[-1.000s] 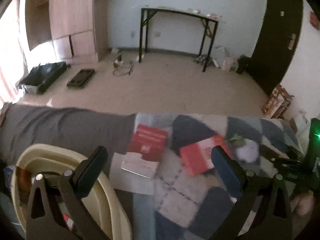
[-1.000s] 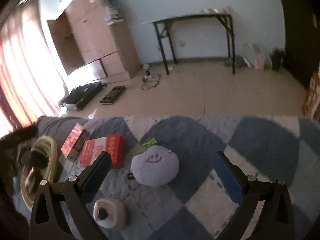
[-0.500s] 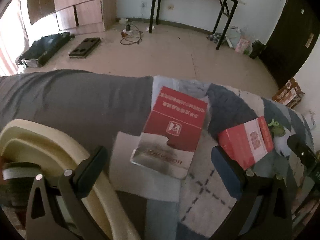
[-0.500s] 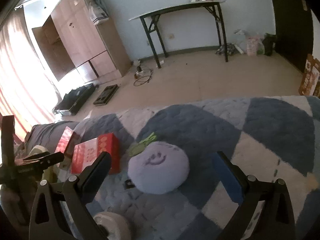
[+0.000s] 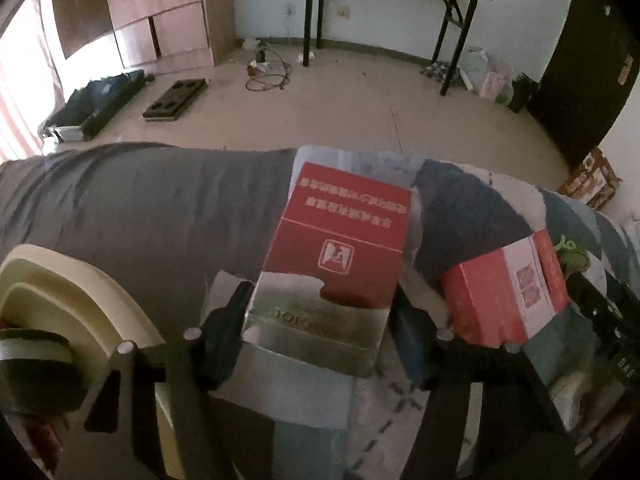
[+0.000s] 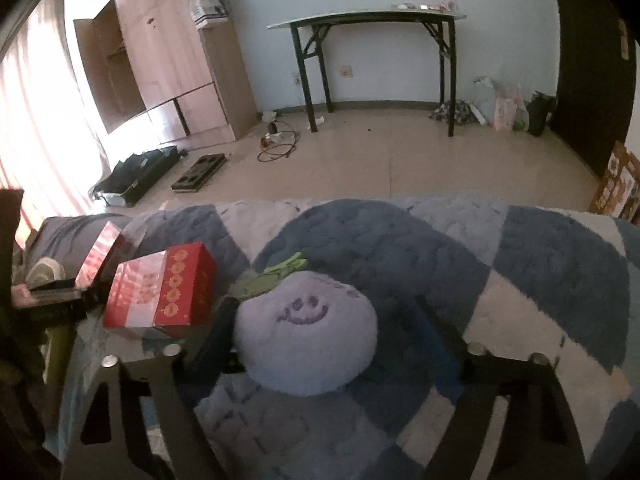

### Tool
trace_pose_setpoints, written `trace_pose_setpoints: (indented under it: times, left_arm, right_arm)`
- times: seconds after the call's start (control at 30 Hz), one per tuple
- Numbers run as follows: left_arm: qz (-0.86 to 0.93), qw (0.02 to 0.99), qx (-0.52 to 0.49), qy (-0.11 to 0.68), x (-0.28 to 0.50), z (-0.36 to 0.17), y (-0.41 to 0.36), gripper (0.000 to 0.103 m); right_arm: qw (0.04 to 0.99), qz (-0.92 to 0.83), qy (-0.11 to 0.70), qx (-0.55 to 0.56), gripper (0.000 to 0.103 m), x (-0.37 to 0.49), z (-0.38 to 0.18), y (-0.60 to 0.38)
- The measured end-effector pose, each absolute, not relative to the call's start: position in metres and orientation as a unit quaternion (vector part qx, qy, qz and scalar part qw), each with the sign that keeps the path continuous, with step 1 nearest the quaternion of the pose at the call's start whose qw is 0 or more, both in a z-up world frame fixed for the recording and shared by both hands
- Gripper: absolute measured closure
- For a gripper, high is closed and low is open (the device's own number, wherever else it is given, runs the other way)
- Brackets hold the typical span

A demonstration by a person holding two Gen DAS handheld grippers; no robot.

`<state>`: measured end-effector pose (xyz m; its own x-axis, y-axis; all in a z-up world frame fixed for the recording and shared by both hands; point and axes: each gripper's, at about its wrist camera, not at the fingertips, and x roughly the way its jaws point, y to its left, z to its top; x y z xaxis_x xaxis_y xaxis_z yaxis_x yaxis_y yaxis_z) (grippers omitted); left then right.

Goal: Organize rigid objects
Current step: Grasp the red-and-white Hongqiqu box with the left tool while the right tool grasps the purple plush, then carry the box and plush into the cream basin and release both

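Left gripper (image 5: 320, 320) closing around the near, silver end of the flat red-and-silver box (image 5: 332, 256), one finger (image 5: 228, 320) at each long edge; whether the pads already press cannot be told. Probably light, stiff card with glossy faces, so liable to slip or dent: best taken across the narrow width, close to the silver end, squeezed gently. Smaller red carton (image 5: 508, 288) just right of these fingers, cream basket (image 5: 100, 304) to their left. Right gripper (image 6: 324, 336) closing around the lilac smiley plush (image 6: 308, 328), soft and squashy, not a rigid item; left finger touching its side, right finger apparently still clear
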<state>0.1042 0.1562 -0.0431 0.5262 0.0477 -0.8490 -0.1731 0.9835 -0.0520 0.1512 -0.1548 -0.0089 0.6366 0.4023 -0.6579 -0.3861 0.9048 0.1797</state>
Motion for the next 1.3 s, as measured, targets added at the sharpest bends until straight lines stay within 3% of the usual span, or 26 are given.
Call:
trace_pose_setpoints:
  times: [0.07,0.53,0.83,1.3]
  left_arm:
    - [0.064,0.873,-0.054,0.481,0.105,-0.042,0.153,0.040]
    - [0.104,0.903,-0.092,0.406,0.058,0.023,0.198,0.043]
    - [0.185,0.918,-0.107,0.334,-0.034,0.082,0.254,0.043]
    - [0.304,0.833,-0.292,0.358,-0.143,0.014,0.400,0.043]
  right_arm:
    - [0.904,0.229,0.361,0.007,0.043,0.150,-0.009,-0.153]
    - [0.915,0.253,0.315,0.000,0.045,0.125,0.020,-0.169]
    - [0.898,0.331,0.288,-0.018,0.045,0.082,0.042,-0.139]
    - [0.778,0.530,0.318,-0.113,0.045,-0.001,0.046,0.036]
